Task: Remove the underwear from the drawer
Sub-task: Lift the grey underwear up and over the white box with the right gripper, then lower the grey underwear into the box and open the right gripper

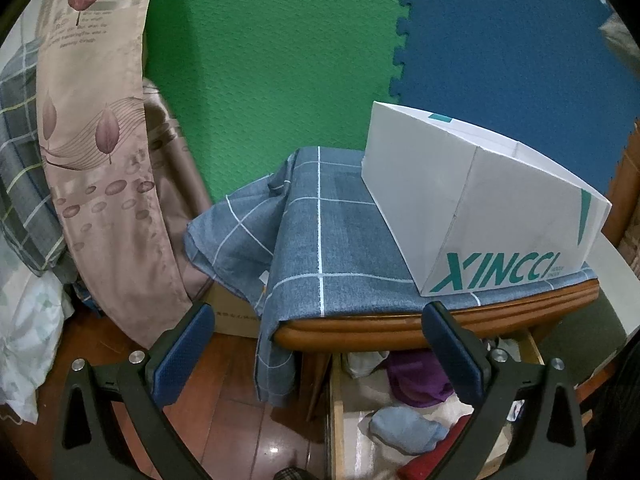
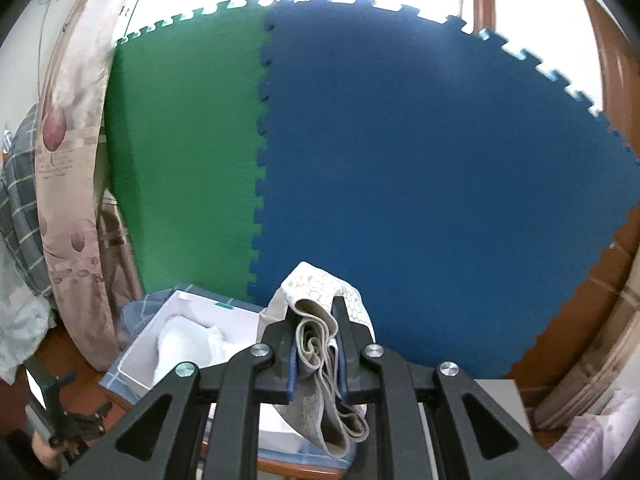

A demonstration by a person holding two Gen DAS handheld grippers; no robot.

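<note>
My right gripper (image 2: 316, 320) is shut on a beige underwear with a honeycomb print (image 2: 320, 292), held up in the air above and to the right of the white box (image 2: 176, 344). A white garment (image 2: 188, 344) lies in that box. My left gripper (image 1: 316, 324) is open and empty, in front of the wooden table edge (image 1: 360, 330). Below it the drawer (image 1: 334, 400) stands open with purple (image 1: 416, 380), light blue (image 1: 404, 430) and red (image 1: 432, 464) clothes inside. The white XINCCI box (image 1: 472, 208) stands on the table's blue checked cloth (image 1: 320, 248).
Green (image 1: 272, 60) and blue (image 1: 500, 40) foam mats cover the wall behind. A beige leaf-print curtain (image 1: 100, 140) hangs at the left over checked bedding (image 1: 20, 152). A cardboard box (image 1: 236, 316) sits on the wood floor (image 1: 240, 400). The left gripper's body shows low left in the right wrist view (image 2: 60, 420).
</note>
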